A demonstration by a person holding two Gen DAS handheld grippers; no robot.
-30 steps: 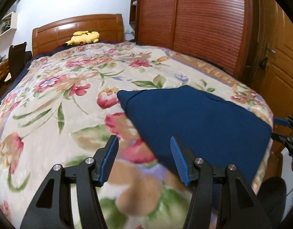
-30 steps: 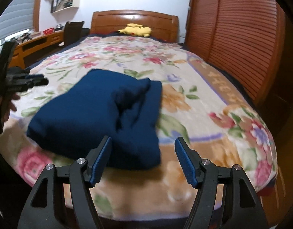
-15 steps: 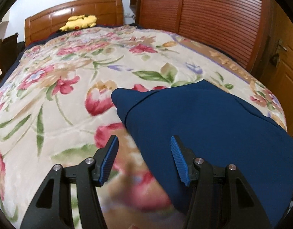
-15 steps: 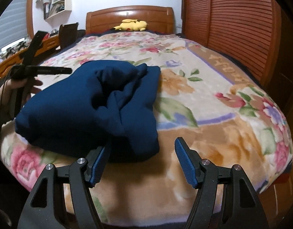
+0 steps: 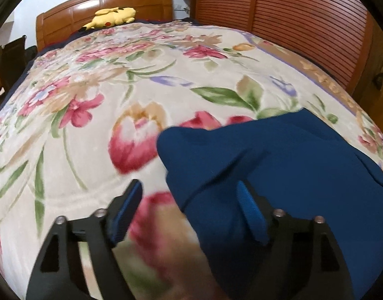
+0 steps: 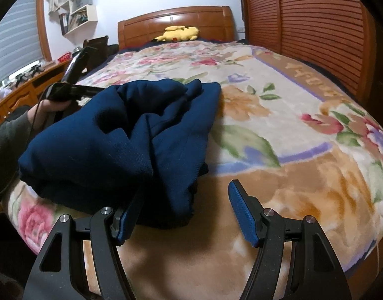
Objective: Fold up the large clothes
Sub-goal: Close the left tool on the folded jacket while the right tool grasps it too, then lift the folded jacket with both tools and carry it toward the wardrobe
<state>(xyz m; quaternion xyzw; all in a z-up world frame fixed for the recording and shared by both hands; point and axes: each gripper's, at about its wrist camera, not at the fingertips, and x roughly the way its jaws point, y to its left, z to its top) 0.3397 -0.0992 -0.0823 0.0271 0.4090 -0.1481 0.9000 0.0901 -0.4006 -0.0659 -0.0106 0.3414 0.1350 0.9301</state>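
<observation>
Moved in over the navy garment [image 5: 291, 165] since a second ago, left gripper [image 5: 191, 210] now straddling its near left corner, jaws opening wider, cloth between the pads but not pinched. Dropped slightly too, right gripper [image 6: 184, 212], jaws apart and unchanged, left pad touching or just beside the garment's near right corner [image 6: 176, 200], right pad over bare blanket; nothing clamped. Seen from the right wrist view, left tool held in a person's hand [image 6: 49, 110] at the garment's far left side.

Lying bunched and roughly doubled on the floral blanket [image 5: 91, 125], near the foot edge of the bed, well apart from the yellow plush toy [image 5: 111, 17] at the headboard [image 5: 104, 2]. Folds rumpled on top, not flat.

Judging by this: both tools lining up on the near corners for a fresh grasp, probably to lift and lay another fold. Fold under way, not finished. Risk: pinching only the top layer and dragging the bundle open.
</observation>
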